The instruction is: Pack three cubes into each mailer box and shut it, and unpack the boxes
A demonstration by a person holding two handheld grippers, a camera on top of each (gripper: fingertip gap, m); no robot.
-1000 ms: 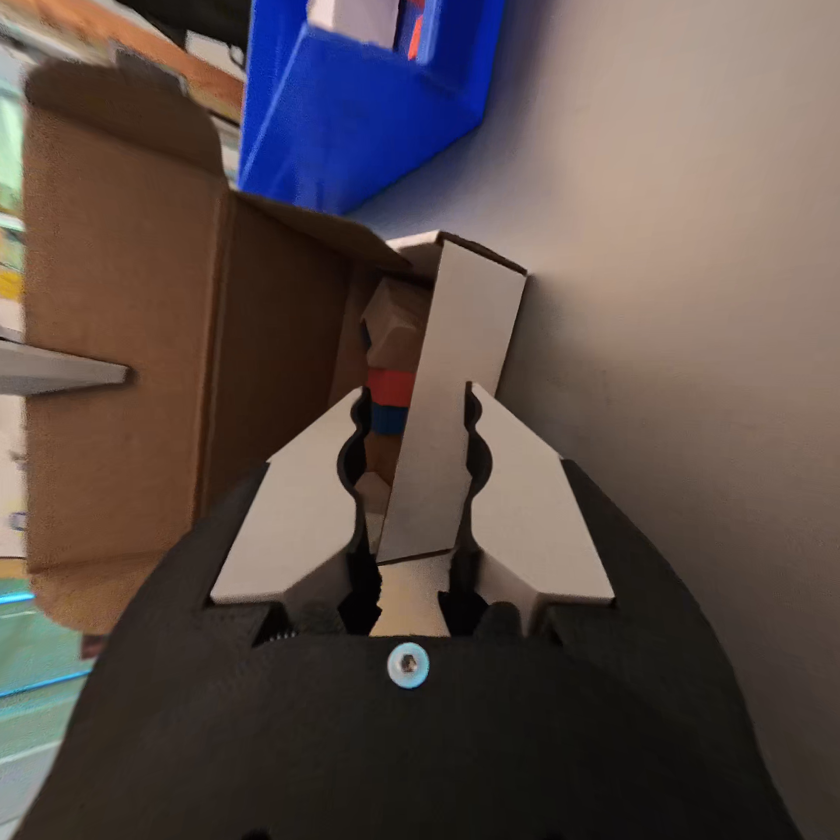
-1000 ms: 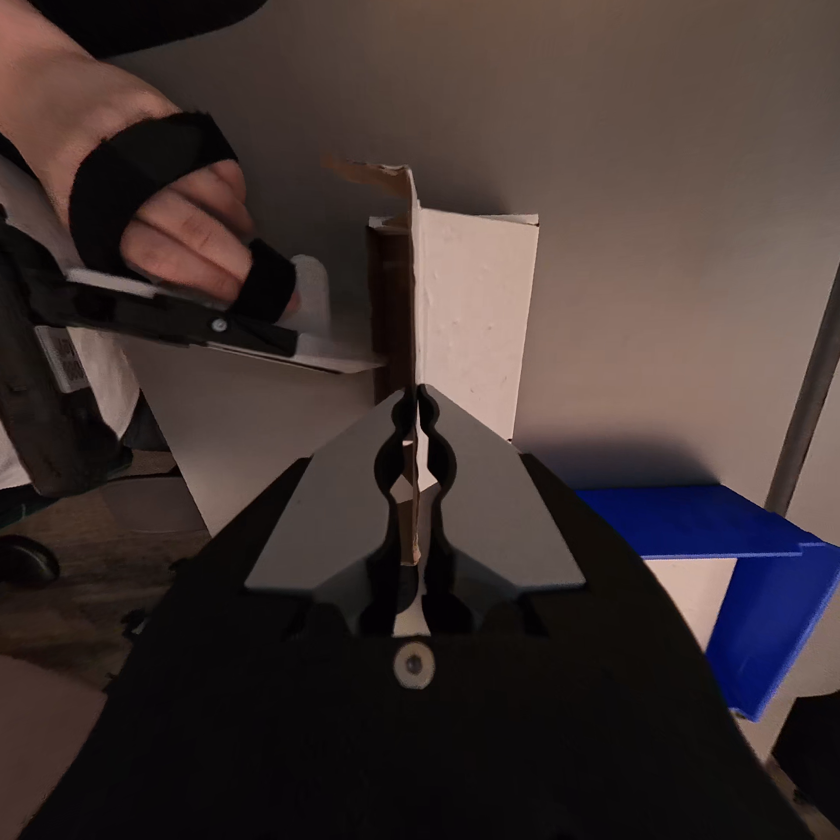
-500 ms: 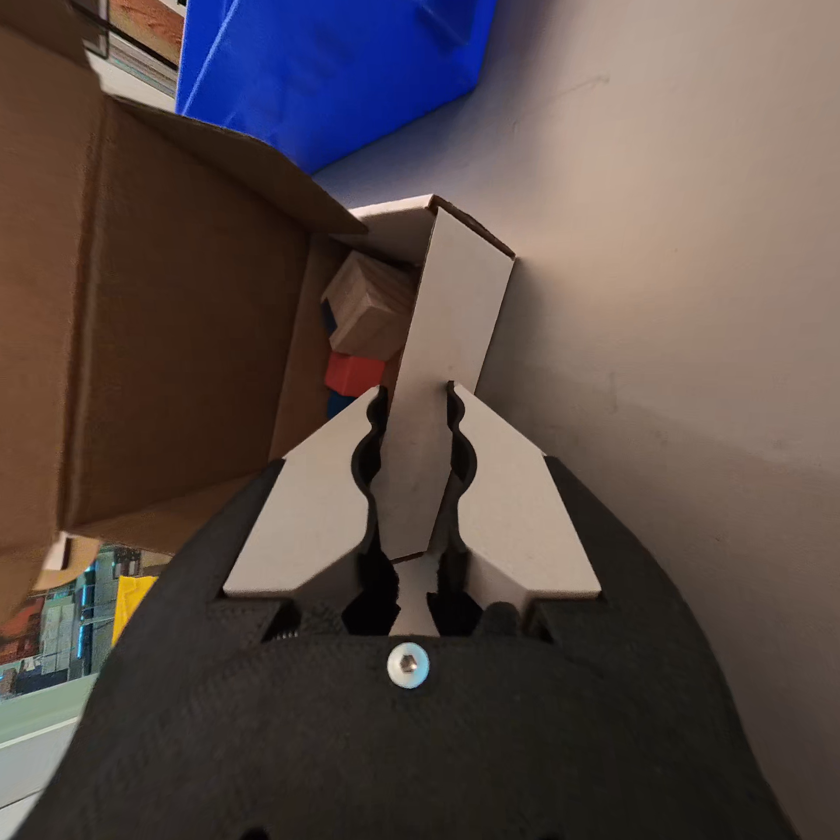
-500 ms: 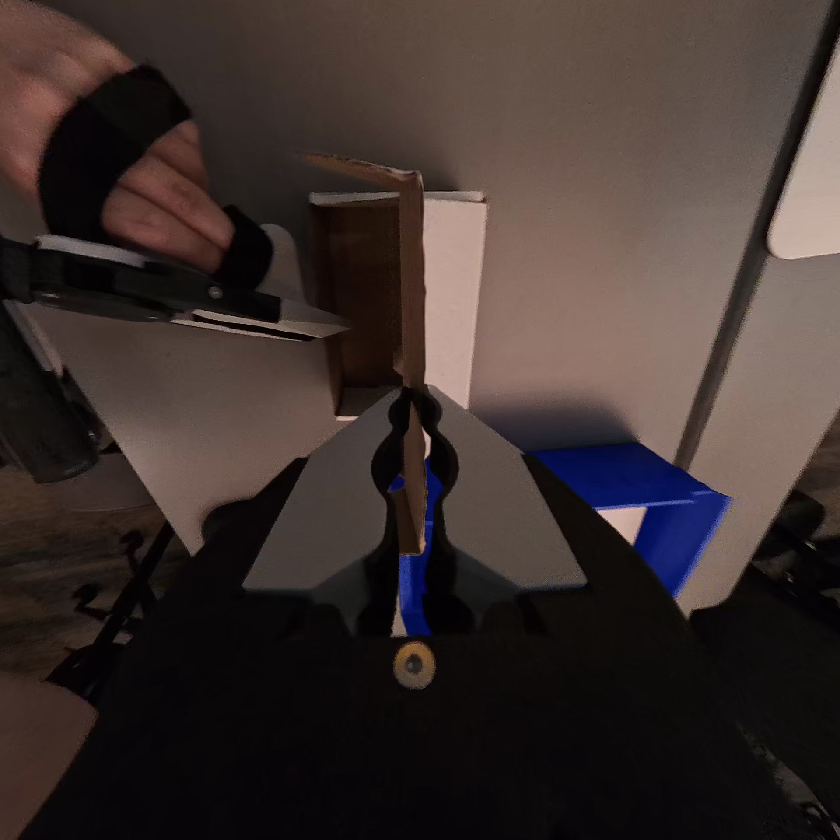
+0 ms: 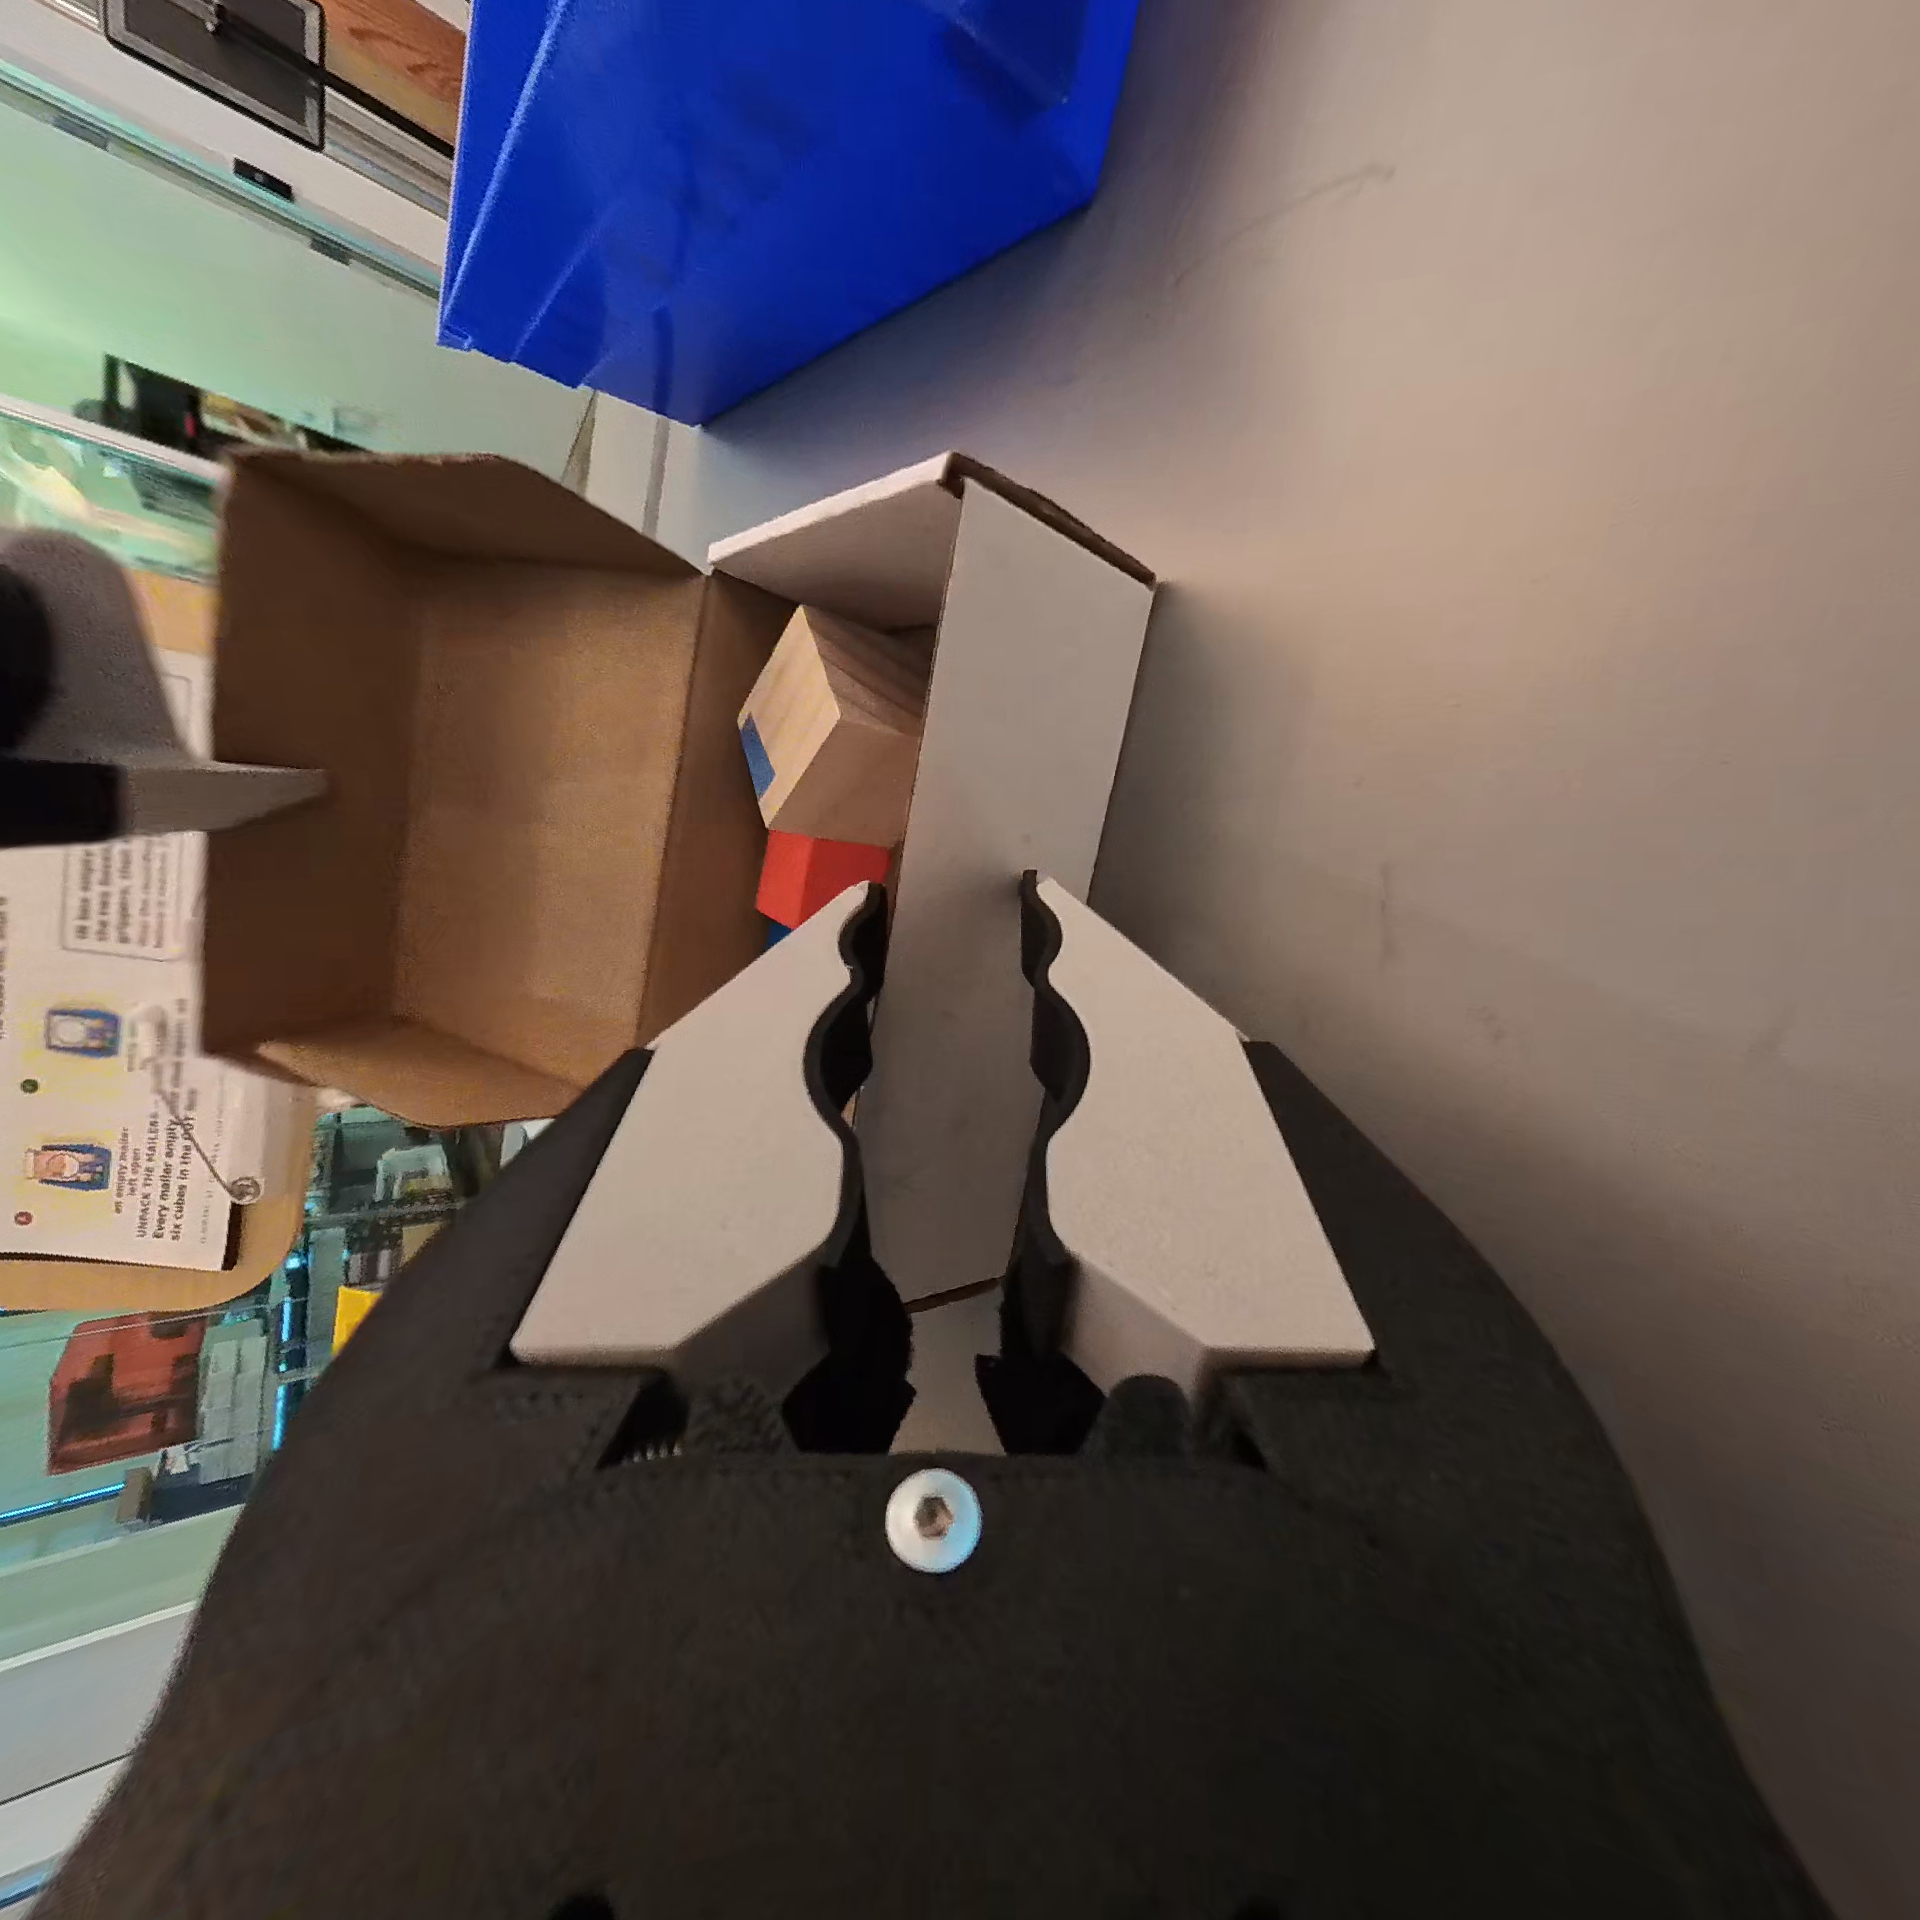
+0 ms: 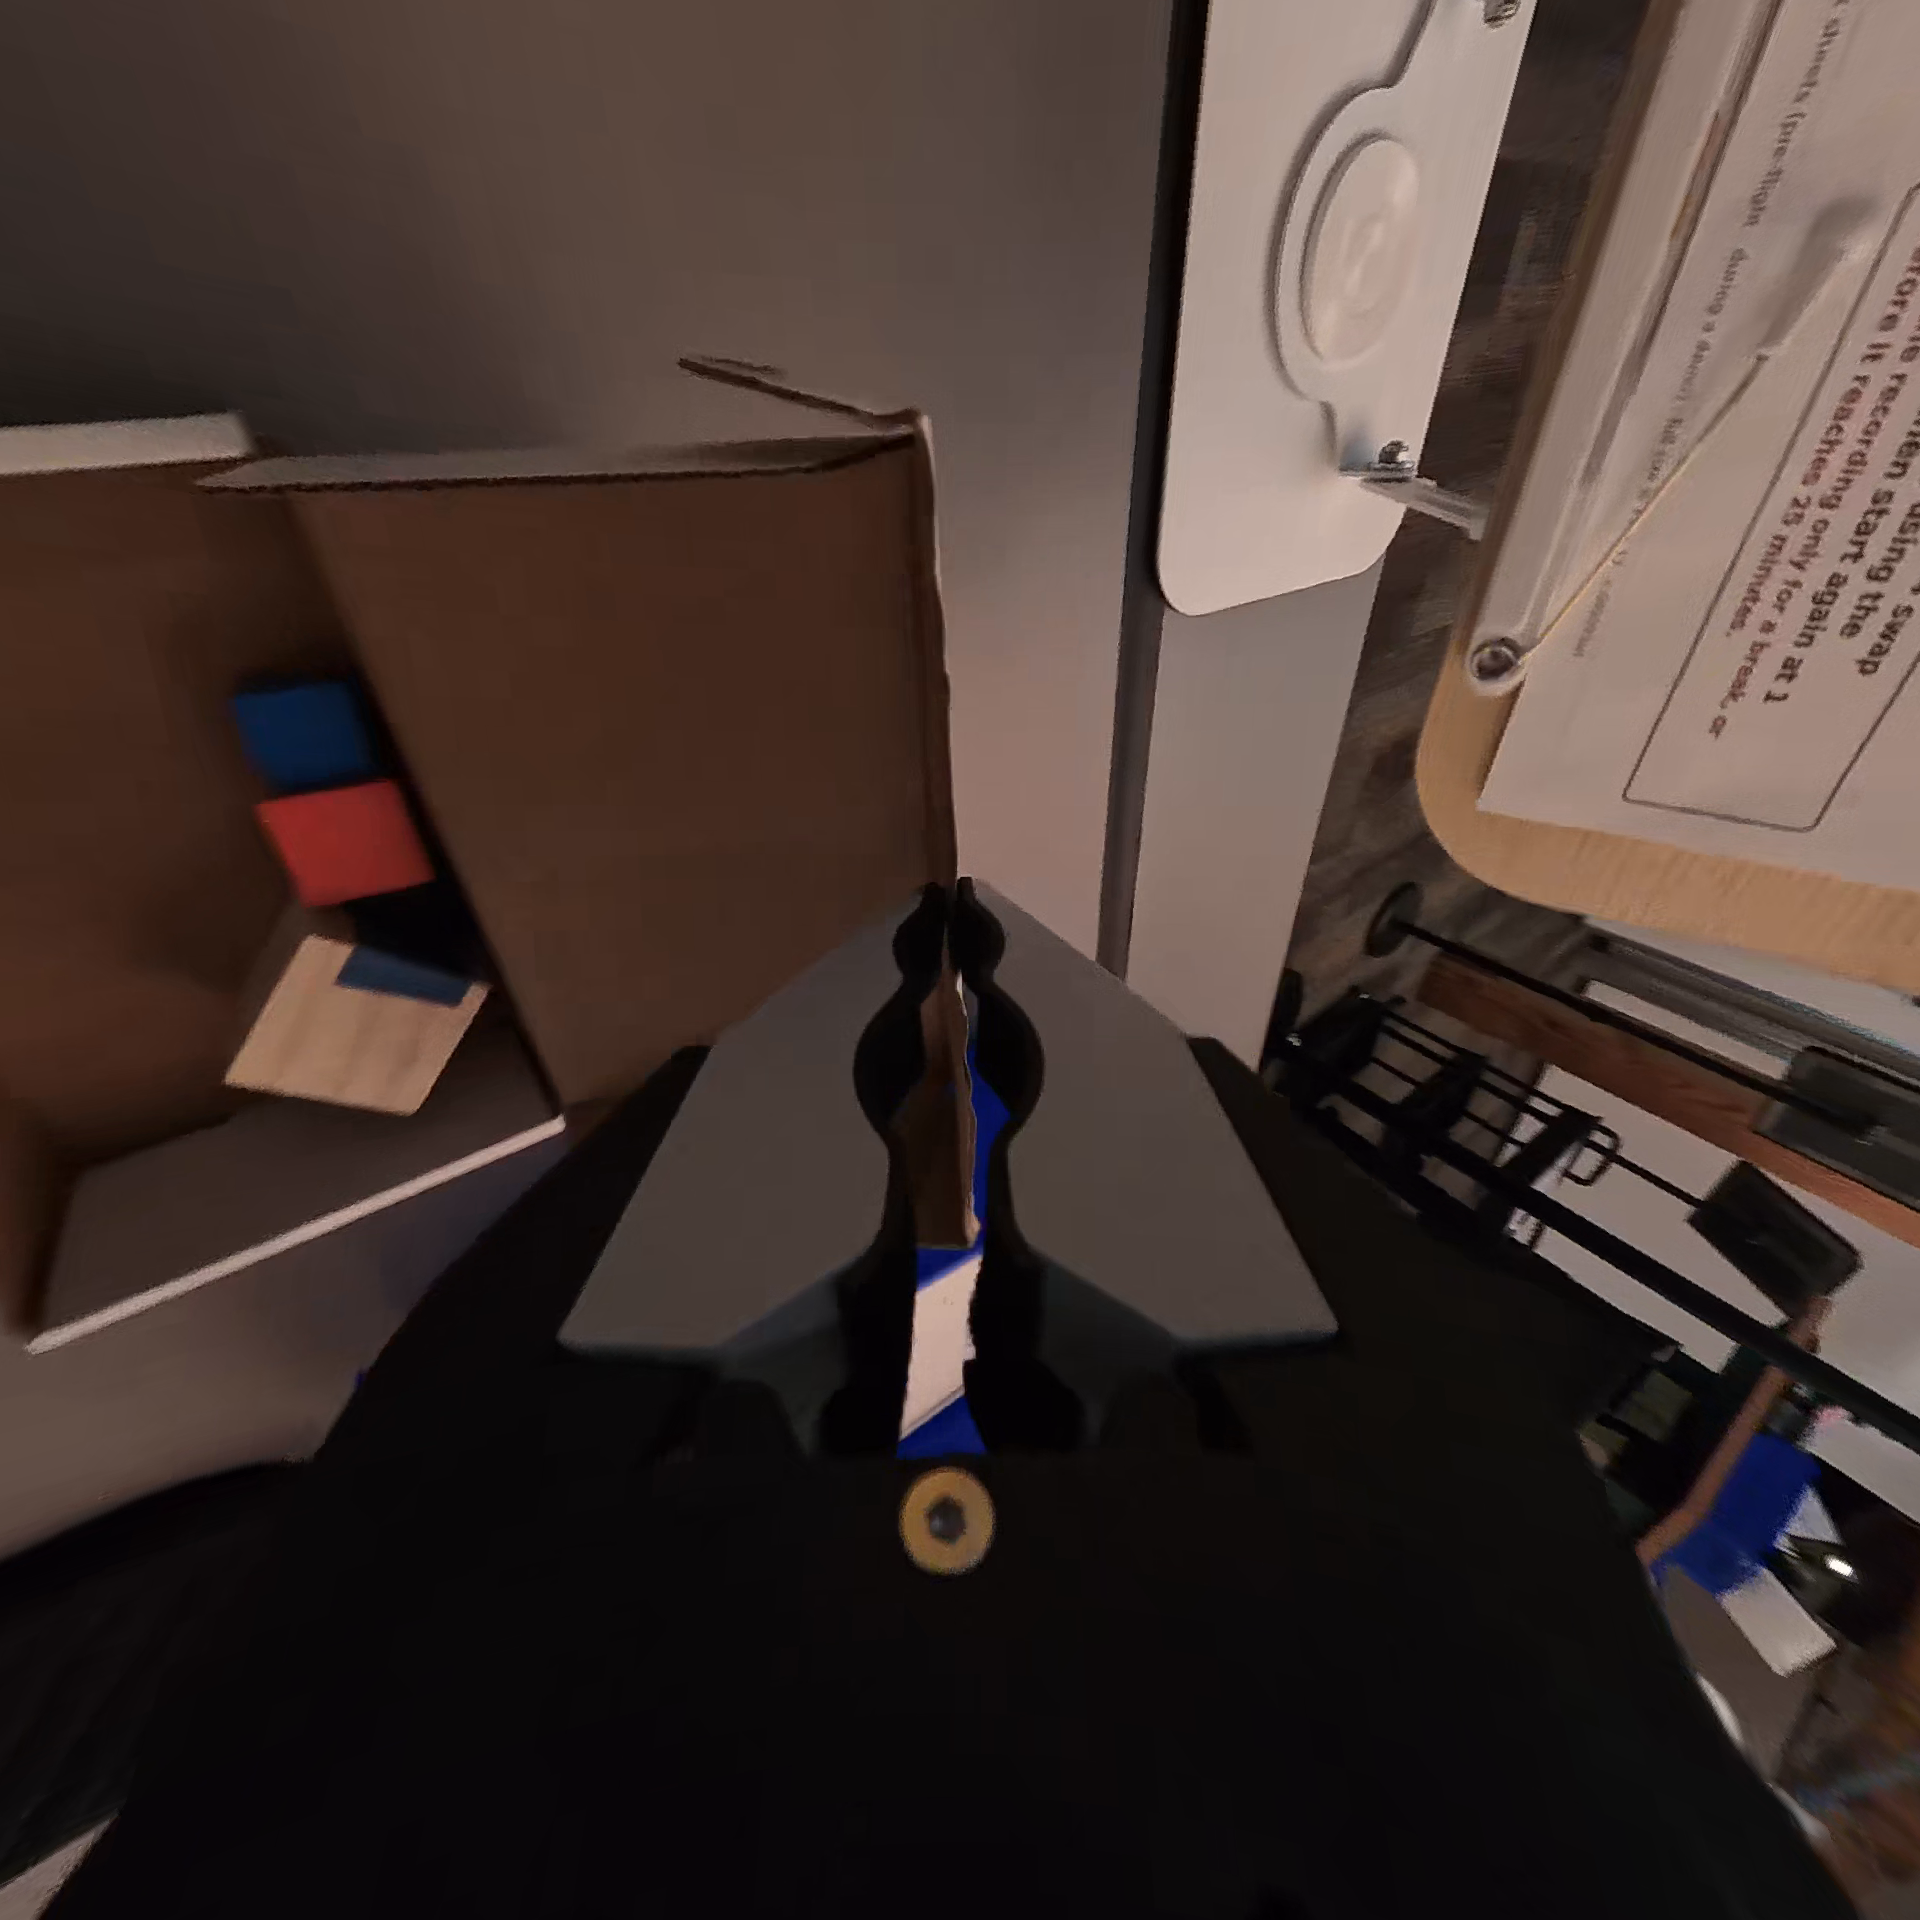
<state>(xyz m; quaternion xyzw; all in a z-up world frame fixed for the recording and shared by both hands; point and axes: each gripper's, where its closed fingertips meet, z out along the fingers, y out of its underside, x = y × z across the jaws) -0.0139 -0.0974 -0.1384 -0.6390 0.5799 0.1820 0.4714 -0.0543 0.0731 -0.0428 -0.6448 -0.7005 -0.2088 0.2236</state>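
Left wrist view: left gripper clamps the mailer box wall; cubes lie left; right gripper pinches the lid.

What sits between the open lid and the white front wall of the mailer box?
In the left wrist view, cubes: a wooden cube above a red cube, inside the mailer box.

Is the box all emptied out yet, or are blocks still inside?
Not yet. The mailer box is already open. The left gripper pinches its front wall and the right gripper pinches its lid. The red cube, blue cube and wooden cube remain inside.
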